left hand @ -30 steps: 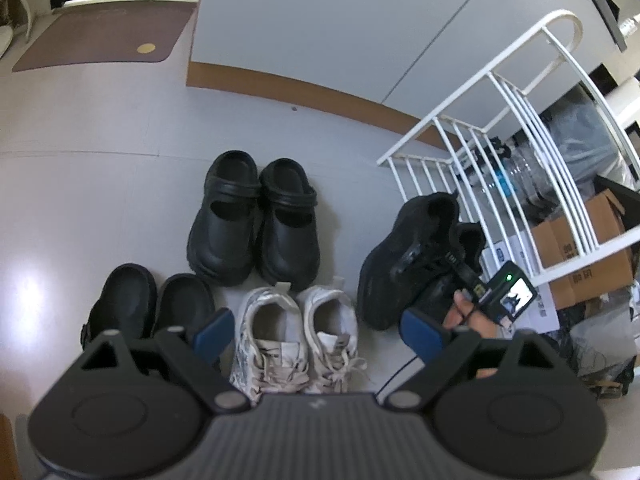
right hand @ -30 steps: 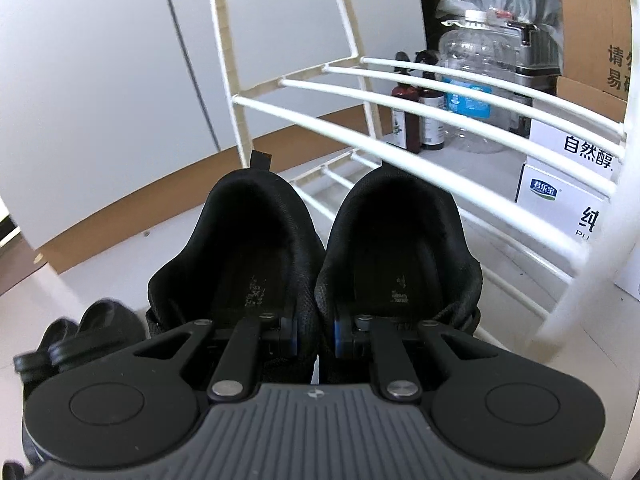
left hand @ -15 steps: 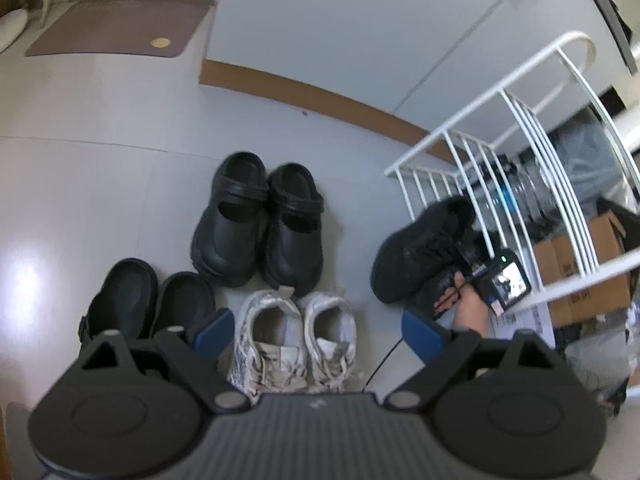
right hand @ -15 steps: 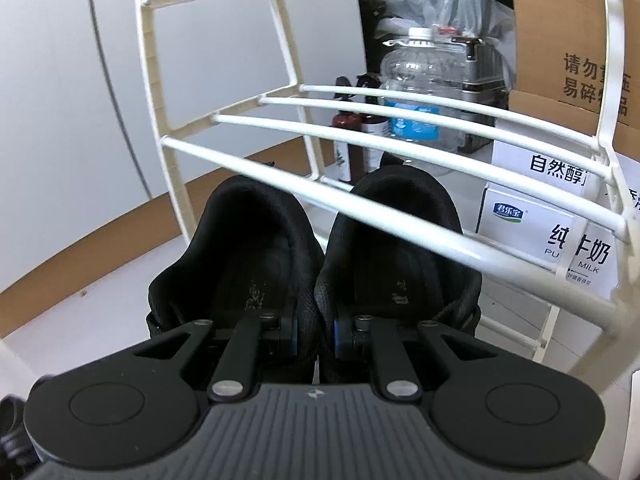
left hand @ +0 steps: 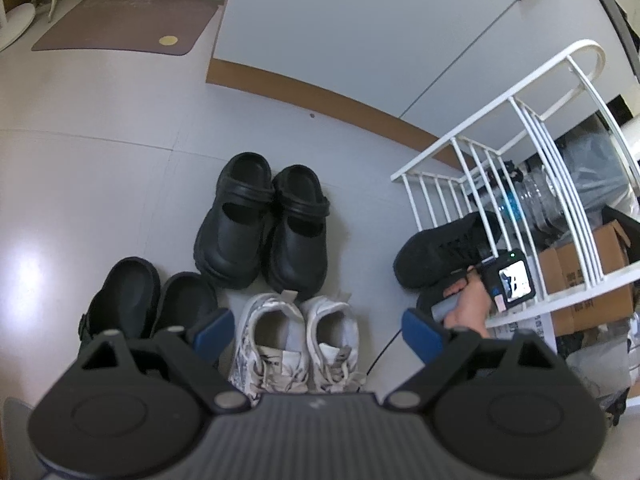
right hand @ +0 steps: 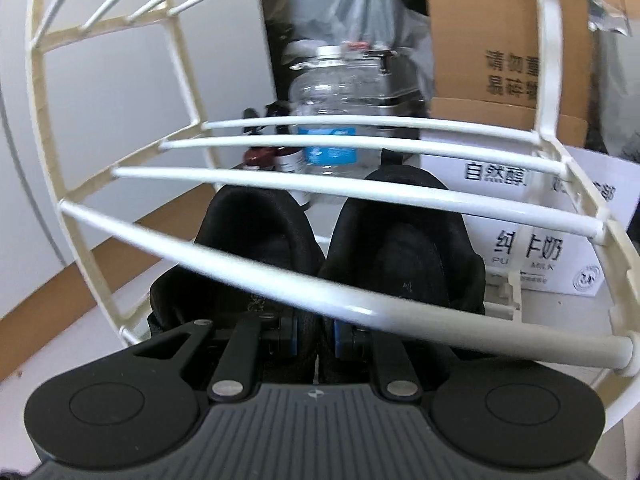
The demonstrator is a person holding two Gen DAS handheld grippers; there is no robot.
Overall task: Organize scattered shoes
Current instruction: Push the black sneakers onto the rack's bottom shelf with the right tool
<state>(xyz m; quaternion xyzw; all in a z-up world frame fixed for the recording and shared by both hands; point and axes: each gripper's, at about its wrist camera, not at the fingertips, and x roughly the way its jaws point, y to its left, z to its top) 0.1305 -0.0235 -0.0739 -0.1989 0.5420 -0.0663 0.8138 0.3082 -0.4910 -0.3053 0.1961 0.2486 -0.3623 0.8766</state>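
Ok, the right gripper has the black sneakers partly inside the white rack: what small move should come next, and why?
Probably push a little further in and lower them. The right gripper is shut on the inner heel walls of the black sneakers, whose toes are already under the white rack bars. The left wrist view shows their heels outside the frame, above the floor. The left gripper hangs open and idle.

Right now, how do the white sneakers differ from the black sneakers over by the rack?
The white sneakers are pale with grey patterning; the black sneakers are plain black. The white sneakers stand on the floor untouched, while the black sneakers are pinched by the right tool and sit partly under the bars of the white rack. The left tool hangs open above the white sneakers. Both pairs are laced, shoes side by side.
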